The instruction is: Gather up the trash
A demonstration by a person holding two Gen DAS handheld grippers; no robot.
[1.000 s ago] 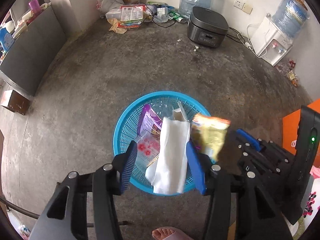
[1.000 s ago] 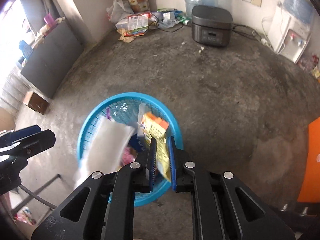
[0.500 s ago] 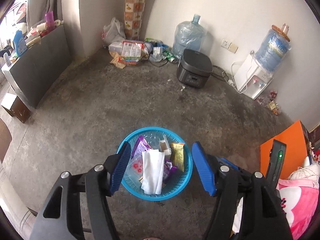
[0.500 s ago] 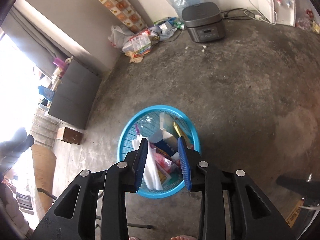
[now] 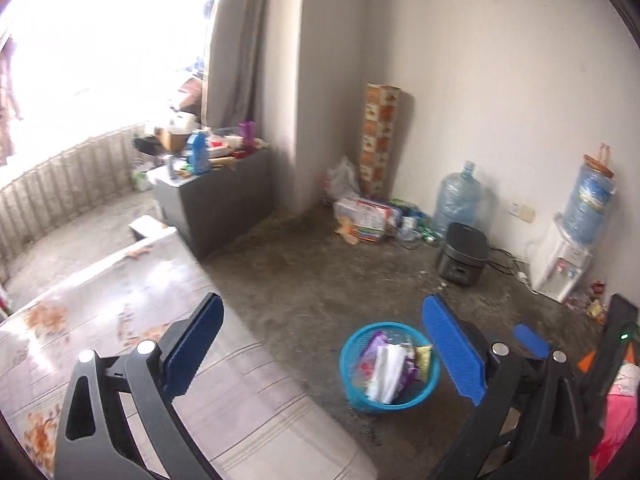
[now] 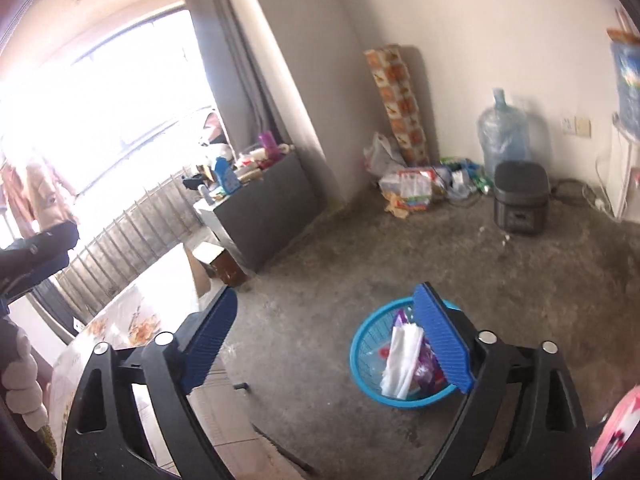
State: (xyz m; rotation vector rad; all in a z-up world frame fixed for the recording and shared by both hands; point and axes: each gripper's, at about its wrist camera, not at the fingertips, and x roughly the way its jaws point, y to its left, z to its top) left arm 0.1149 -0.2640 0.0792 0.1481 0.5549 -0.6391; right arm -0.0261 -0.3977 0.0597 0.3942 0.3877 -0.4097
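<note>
No writing can be read in either view: the print on the wrappers in the blue basket (image 5: pixel 390 366), on the patterned tall box (image 5: pixel 378 140) in the corner and on the blue bottle (image 5: pixel 199 152) atop the grey cabinet (image 5: pixel 216 204) is too small and blurred.

Left gripper (image 5: pixel 324 350): jaws spread wide, having just been opening; nothing lies between the blue pads (image 5: pixel 454 350), which touch nothing. Right gripper (image 6: pixel 328 344): jaws likewise spread wide after just opening, empty, with no contact.

The basket stands on the concrete floor (image 5: pixel 320 272), below and beyond both grippers. It holds the collected trash: a white tissue (image 5: pixel 384 372) draped toward the near rim, a purple wrapper (image 5: pixel 374 346), a yellow packet (image 5: pixel 423 358) and what may be a clear bag with red marks.

In the right wrist view the right pad covers the basket's right rim and part of its contents. The table (image 5: pixel 120 300) with a floral cloth is cut off at the lower left. A dark rice cooker (image 5: pixel 462 254), a water jug (image 5: pixel 458 200) and a dispenser (image 5: pixel 564 260) stand along the far wall; the window area is overexposed.
</note>
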